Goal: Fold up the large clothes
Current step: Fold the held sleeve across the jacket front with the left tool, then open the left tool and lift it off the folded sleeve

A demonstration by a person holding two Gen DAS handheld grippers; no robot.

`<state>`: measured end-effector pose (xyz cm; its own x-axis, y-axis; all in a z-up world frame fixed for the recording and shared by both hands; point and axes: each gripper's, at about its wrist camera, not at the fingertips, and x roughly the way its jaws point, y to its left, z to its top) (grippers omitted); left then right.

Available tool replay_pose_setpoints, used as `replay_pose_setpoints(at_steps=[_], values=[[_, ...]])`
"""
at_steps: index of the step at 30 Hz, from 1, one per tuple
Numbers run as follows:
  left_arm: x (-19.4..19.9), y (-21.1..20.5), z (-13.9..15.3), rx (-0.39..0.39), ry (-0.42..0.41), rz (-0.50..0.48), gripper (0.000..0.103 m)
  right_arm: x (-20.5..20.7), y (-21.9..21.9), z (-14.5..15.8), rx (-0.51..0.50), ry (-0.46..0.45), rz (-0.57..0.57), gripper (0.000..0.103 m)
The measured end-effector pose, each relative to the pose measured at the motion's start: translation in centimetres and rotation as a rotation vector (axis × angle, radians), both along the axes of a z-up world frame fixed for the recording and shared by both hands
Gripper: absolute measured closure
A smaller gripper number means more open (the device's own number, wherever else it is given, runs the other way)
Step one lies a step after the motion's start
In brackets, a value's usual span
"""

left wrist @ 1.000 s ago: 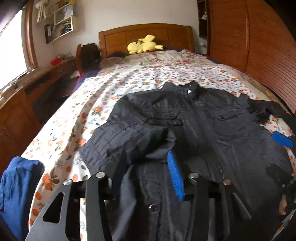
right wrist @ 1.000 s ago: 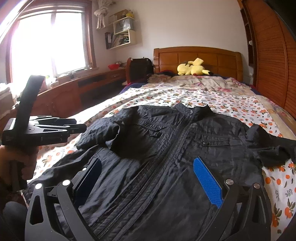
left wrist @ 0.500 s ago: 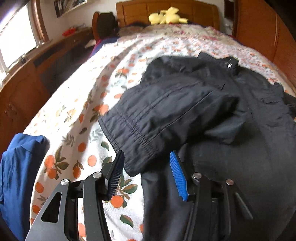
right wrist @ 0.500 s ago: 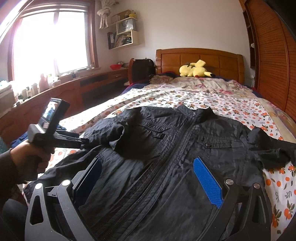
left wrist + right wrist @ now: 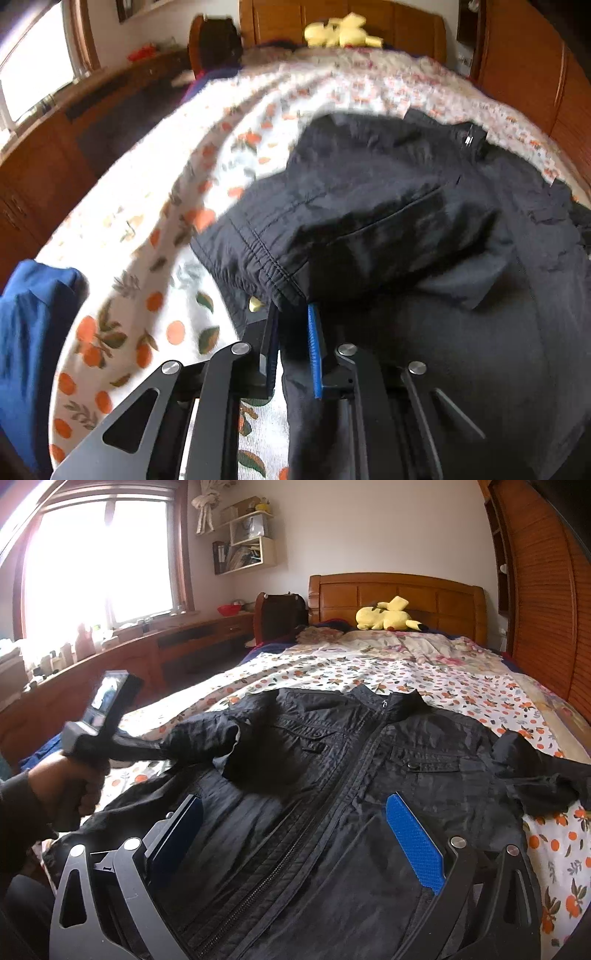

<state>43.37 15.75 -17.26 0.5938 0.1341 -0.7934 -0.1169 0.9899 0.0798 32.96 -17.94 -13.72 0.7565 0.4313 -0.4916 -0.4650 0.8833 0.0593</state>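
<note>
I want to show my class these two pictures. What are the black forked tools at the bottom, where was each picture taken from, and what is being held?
No robot here: a person holds a hand-held gripper in each hand, each carrying a camera that looks along its two fingers. One picture comes from the left hand-held gripper, closed on the cuff of a sleeve. The other comes from the right hand-held gripper, open and holding nothing above the black jacket. The jacket lies zipped on a bed with a floral sheet, a yellow plush toy by the headboard.

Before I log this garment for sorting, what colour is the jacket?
Black jacket, zipped up the front; clearest in the right wrist view.
</note>
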Motion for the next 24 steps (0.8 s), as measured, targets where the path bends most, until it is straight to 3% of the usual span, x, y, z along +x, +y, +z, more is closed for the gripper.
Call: replay_pose_setpoints(at_steps=[6,11,20,23,24], values=[[-2.7,-4.3,5.1,0.022,-0.14,-0.082,0.095,-0.6,-0.5,0.3,-0.014,-0.004,-0.017,0.007],[-5.8,-9.1,7.3,0.0,-0.214,-0.184,0.096,-1.2,-1.2,1.0,-0.024,-0.016,-0.041,0.007],[-10.9,-14.3,6.6,-0.087,-0.248,-0.281,0.096,-2.5,-2.6,2.4,-0.04,-0.037,-0.093,0.007],[-11.9,-14.7,6.2,-0.087,-0.251,-0.29,0.092,-2.5,-2.9,2.4,-0.046,-0.028,-0.109,0.007],[-12.3,-14.4,6.1,-0.089,-0.255,-0.292,0.084,-2.6,-2.9,2.4,-0.047,-0.027,-0.112,0.007]])
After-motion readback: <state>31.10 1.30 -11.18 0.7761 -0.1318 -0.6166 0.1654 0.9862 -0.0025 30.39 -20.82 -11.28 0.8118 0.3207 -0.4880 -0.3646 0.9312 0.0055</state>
